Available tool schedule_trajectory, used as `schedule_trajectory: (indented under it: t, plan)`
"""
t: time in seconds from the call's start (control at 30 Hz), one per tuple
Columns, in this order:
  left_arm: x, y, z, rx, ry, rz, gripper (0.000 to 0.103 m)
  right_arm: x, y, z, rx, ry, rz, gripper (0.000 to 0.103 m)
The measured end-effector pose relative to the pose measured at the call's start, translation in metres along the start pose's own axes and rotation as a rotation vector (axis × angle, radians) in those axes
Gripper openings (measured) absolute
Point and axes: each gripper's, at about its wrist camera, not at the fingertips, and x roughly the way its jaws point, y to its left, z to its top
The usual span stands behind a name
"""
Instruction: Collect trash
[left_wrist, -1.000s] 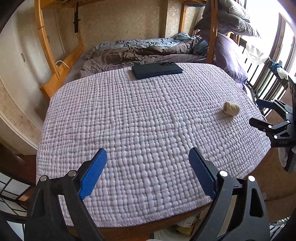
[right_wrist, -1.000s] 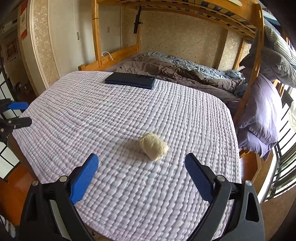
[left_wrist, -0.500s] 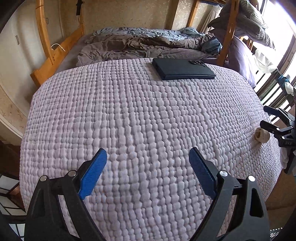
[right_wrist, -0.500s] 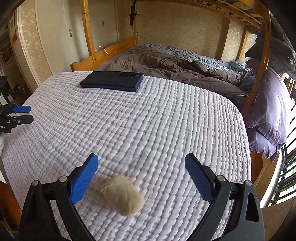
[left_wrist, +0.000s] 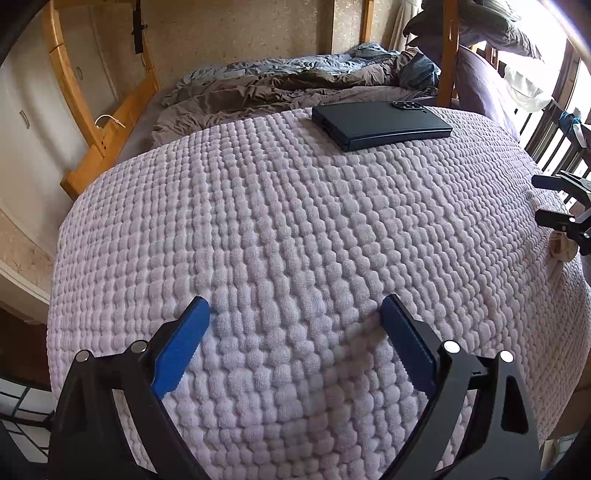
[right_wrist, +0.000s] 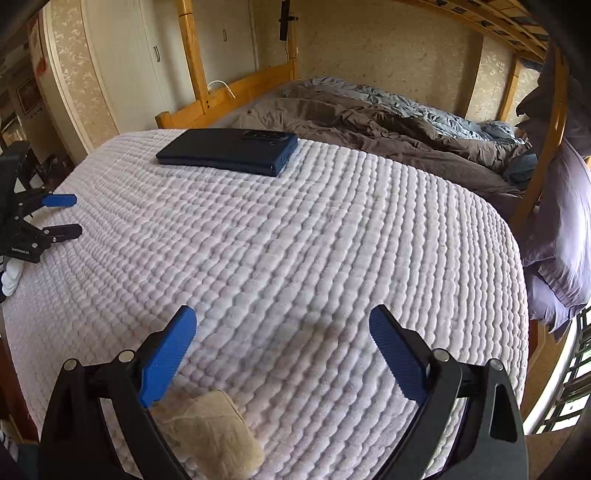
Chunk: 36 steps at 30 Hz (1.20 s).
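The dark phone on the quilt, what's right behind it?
Behind the phone lies a rumpled brown and grey-blue duvet on a wooden-framed bed. The quilt hides whatever sits under the phone.

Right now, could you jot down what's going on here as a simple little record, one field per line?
surface: quilted lilac blanket
trash: crumpled beige paper wad lying near the blanket's front edge
right gripper: open, wad sits low between its fingers, closer to the left finger, not gripped
left gripper: open, holding nothing, over bare blanket
other item: dark phone lying flat at the far side, not trash
background: wooden bunk bed frame, rumpled brown bedding
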Motion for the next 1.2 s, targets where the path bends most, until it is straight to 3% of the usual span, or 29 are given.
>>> schedule_trajectory:
  t: [0.1,0.4,1.2]
  plan:
    - [0.003,0.000,-0.001,0.016,-0.021,-0.007,0.102,0.010,0.002,-0.002,-0.008,0.012,-0.008,0.095]
    - [0.001,-0.001,-0.005,0.029,-0.060,-0.015,0.102,0.013,0.008,-0.005,-0.024,0.006,-0.023,0.099]
    - [-0.002,0.001,-0.007,0.030,-0.062,-0.029,0.102,0.009,0.010,-0.017,-0.014,-0.020,-0.032,0.099]
